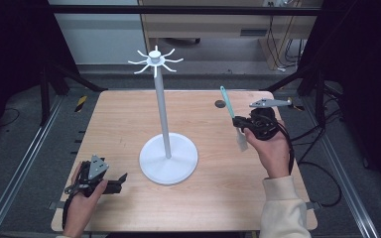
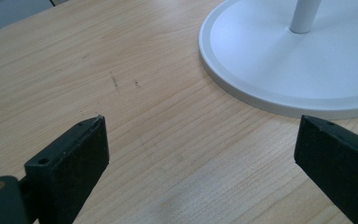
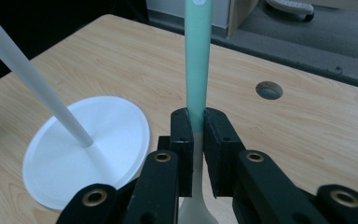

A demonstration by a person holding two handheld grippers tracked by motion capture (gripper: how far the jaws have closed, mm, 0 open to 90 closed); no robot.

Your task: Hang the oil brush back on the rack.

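Observation:
A white stand with a round base [image 1: 168,158] and a tall pole [image 1: 161,106] rises from the middle of the table, with curved hooks [image 1: 155,60] at its top. My right gripper [image 1: 239,121] is held above the table's right side, shut on a spatula [image 1: 230,115] with a green handle [image 3: 198,56] and a white blade [image 1: 241,143]. The handle points up and away, the blade hangs below the jaws. My left gripper [image 1: 121,180] rests low at the front left, open with nothing between its fingers [image 2: 77,154], facing the stand's base [image 2: 284,70].
A round hole [image 1: 221,104] sits in the tabletop near the far right edge. Black frame struts [image 1: 62,82] flank the table, and cables [image 1: 322,168] trail off its right side. A wooden cabinet [image 1: 218,22] stands behind.

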